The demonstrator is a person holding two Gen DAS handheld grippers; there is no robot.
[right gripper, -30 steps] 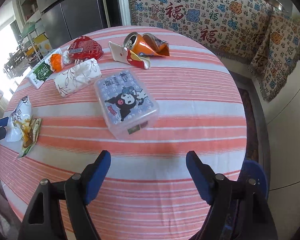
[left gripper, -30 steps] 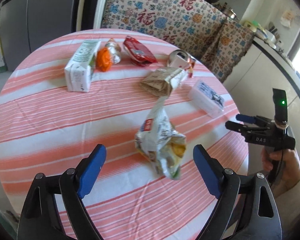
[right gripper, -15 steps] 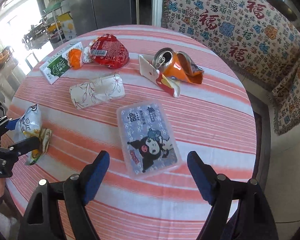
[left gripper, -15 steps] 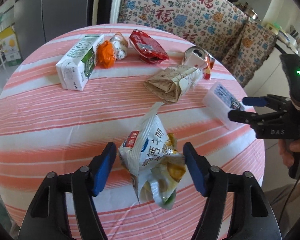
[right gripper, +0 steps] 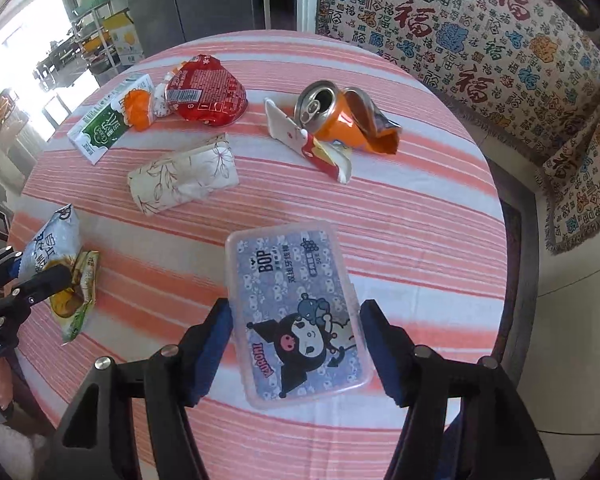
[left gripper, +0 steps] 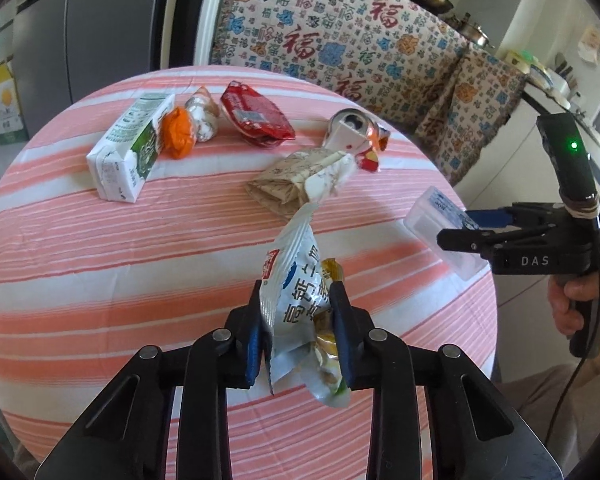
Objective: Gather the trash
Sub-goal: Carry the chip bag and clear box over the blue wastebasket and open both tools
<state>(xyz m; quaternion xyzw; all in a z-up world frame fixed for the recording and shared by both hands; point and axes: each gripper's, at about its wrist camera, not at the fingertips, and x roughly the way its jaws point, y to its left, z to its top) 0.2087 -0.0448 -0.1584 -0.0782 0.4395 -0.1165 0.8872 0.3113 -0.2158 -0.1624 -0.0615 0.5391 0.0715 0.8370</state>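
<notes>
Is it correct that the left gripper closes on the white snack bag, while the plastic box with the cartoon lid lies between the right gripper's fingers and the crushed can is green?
Not quite: the crushed can is orange, as the right wrist view shows. The rest holds: the left gripper is closing on the white snack bag, and the plastic box lies between the closing fingers of the right gripper.

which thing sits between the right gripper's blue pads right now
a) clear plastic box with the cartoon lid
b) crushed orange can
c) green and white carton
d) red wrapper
a: in the right wrist view the clear plastic box lies on the table between the closing jaws of the right gripper, with small gaps at both pads.
</notes>
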